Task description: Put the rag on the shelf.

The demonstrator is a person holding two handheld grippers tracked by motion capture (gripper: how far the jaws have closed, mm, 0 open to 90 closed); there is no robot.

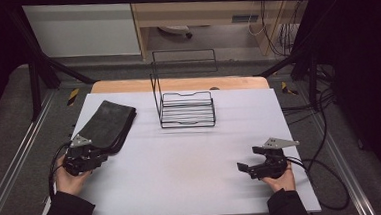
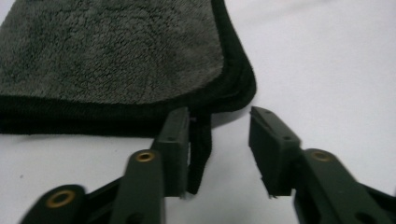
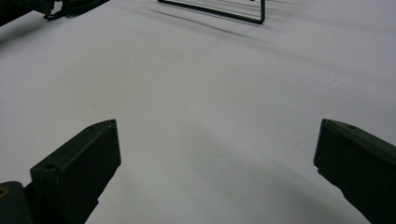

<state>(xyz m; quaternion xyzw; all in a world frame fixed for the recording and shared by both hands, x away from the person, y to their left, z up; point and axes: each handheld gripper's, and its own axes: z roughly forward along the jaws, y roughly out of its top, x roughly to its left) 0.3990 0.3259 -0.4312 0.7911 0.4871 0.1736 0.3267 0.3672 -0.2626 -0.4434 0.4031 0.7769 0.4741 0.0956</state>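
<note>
My left gripper (image 2: 219,140) sits at the near corner of the folded grey towel (image 1: 110,120), fingers (image 2: 175,140) part-open; a black hem loop hangs between them, unpinched. The high view places the towel left of the wire rack (image 1: 186,110). My right gripper (image 1: 250,167), right of the towel, idles wide open on the worktop (image 1: 182,173).

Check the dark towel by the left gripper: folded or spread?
Folded. The towel shows stacked hemmed layers along its near edge, and lies as a narrow thick slab on the table.

towel (image 2: 107,56) cut off top and left; rack (image 3: 219,10) cropped at top
</note>
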